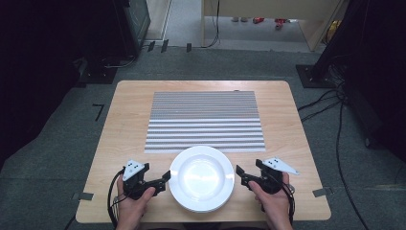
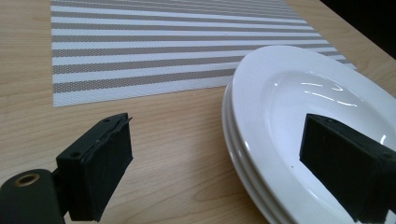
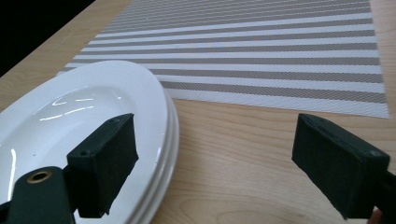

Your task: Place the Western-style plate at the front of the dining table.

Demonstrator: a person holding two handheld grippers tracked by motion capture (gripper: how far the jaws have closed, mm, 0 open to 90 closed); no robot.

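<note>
1. White china: a stack of plates (image 1: 201,178) sits on the near part of the wooden table (image 1: 124,115), midway between the two hands. In the gripper views the stacked rims show at least two plates, one nested in the other.
2. The far edge of the stack lies at the near edge of a grey-and-white striped placemat (image 1: 205,120), which covers the middle of the table. Whether the rim overlaps the mat cannot be told from the high view; in the left gripper view it seems to overhang the mat's near corner slightly.
3. The left gripper (image 1: 163,180) is held at the left rim of the stack. Its jaws stand wide apart and hold nothing.
4. In the left gripper view, one jaw hangs over the bare wood and the other over the top plate's (image 2: 299,121) bowl, so the rim lies between them. Contact with the plate cannot be told.
5. The right gripper (image 1: 241,175) is held at the right rim of the stack, jaws likewise wide apart and empty.
6. In the right gripper view, one jaw is over the plate's (image 3: 84,107) inner surface and the other over the wood, with the rim between them; touching or not cannot be told.
7. Both hands rest near the table's near edge.
</note>
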